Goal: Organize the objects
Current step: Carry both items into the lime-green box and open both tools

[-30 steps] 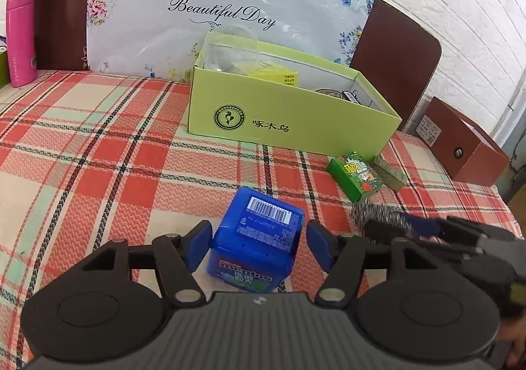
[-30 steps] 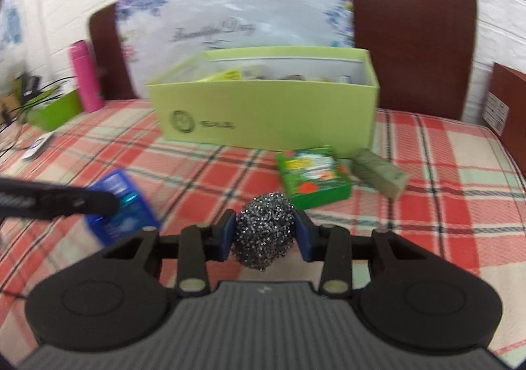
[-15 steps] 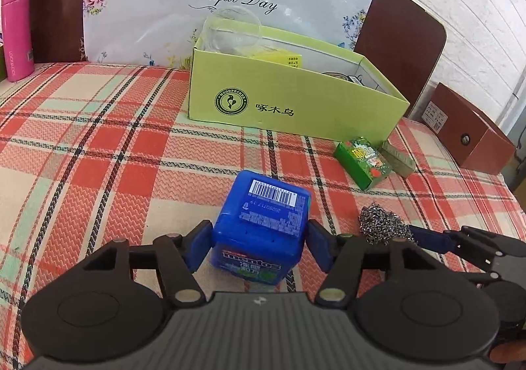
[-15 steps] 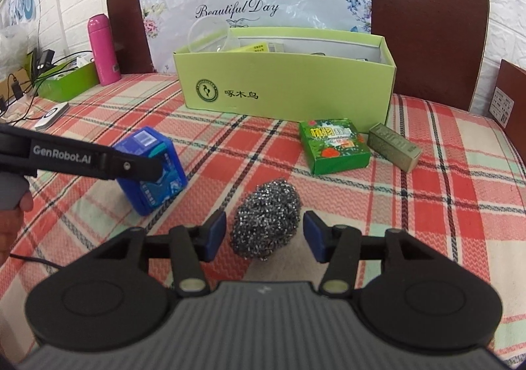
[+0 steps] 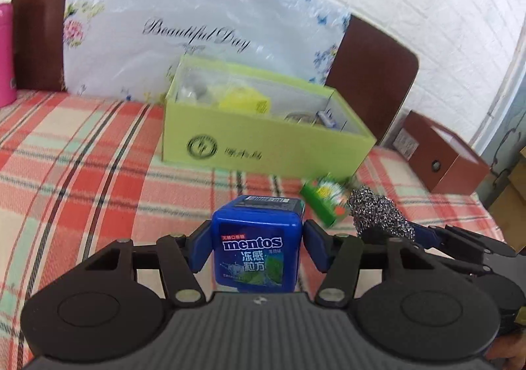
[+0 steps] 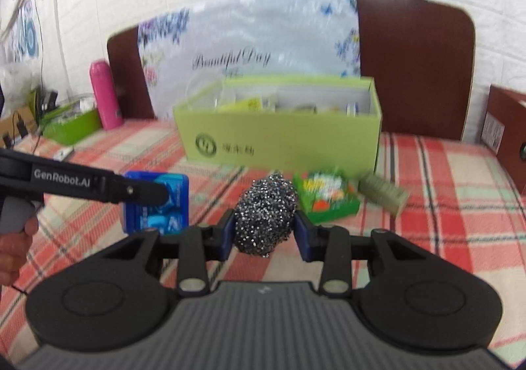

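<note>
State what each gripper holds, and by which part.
Left gripper: the blue mint box, by its two side faces. Right gripper: the steel wool ball, squeezed across its middle.

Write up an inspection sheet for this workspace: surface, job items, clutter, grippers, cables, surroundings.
Surface: plaid cloth.
Job's things: blue Mentos box; steel wool ball; green carton and small olive box lying before the part-filled green storage box.
Clutter: pink bottle, green tray.
Grippers: left gripper shut on the Mentos box; right gripper just closed on the steel wool ball.
Cables: black leads at far left.
Surroundings: brick wall, floral packaged item, brown headboard.
</note>
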Motion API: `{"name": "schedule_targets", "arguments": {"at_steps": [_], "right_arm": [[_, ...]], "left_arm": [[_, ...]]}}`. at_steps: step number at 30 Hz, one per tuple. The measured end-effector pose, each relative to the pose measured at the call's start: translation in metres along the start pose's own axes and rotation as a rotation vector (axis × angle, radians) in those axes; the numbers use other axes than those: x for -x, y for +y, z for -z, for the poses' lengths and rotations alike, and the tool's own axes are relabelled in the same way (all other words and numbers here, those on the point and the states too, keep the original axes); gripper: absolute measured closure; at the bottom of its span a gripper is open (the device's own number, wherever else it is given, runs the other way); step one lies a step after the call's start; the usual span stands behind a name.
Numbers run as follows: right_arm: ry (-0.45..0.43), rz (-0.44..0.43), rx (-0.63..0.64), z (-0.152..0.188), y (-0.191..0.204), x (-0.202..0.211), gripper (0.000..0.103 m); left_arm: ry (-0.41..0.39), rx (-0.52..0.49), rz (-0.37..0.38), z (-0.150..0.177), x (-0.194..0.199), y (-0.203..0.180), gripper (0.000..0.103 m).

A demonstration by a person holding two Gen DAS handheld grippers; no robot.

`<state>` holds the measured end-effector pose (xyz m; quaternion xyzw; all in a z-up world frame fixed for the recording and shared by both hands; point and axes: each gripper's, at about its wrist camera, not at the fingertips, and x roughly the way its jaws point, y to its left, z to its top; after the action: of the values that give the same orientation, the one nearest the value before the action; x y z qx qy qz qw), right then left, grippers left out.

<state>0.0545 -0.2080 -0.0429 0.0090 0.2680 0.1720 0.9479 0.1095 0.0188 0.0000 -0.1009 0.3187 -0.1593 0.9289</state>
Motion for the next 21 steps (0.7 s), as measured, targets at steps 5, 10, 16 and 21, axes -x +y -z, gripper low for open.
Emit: {"name": "schedule_targets", "arguments": {"at_steps": [5, 10, 16, 21], "right_arm": [[-0.122, 0.032, -0.006, -0.027, -0.007, 0.010, 0.066], [-0.171, 0.058, -0.007, -0.058, -0.018, 0.005, 0.066], [-0.175, 0.113, -0.018, -0.086, -0.039, -0.023, 0.066], [-0.146, 0.149, -0.010, -0.094, -0.051, -0.051, 0.066]], "left_arm": [[-0.064, -0.036, 0.038, -0.029, 0.004, -0.015, 0.042], [-0.134, -0.056, 0.057, -0.063, 0.004, -0.028, 0.042], [-0.152, -0.064, 0.022, -0.105, -0.027, -0.040, 0.042], [-0.161, -0.014, 0.002, -0.137, -0.064, -0.043, 0.042]]}}
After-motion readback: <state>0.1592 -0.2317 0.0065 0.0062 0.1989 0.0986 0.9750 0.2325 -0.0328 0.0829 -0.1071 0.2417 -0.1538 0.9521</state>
